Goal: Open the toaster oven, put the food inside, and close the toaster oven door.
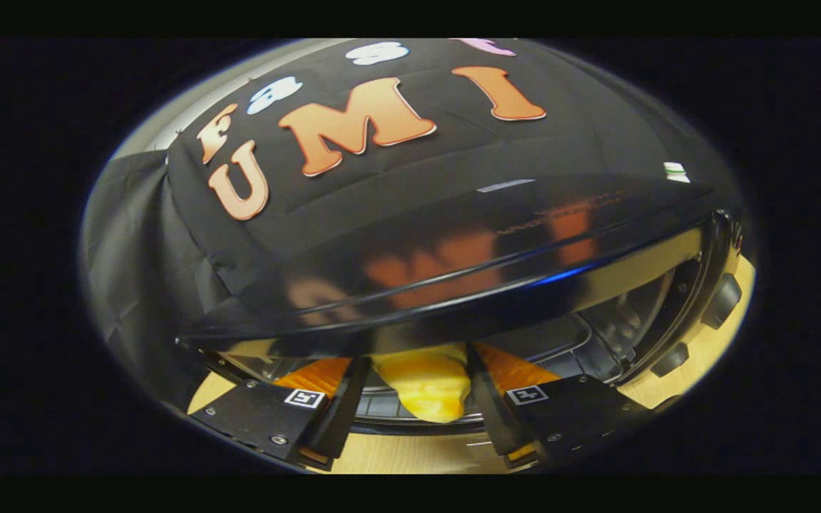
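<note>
A glossy black toaster oven [453, 263] stands right in front of me, its top reflecting the wall behind. Its front is open, and the metal-walled cavity [596, 335] shows below the top edge. A yellow piece of food [428, 385], soft and bread-like, sits between my two fingers with both pressing on its sides. My gripper [417, 388] is shut on it at the mouth of the cavity, over the front lip of the oven. The far tips of my fingers are hidden under the oven's top edge. Dark knobs [720, 303] line the oven's right side.
A light wooden table [410, 456] lies under the gripper and the oven. Black cloth [132, 242] hangs behind and to the left of the oven. The oven's top edge sits close above my fingers.
</note>
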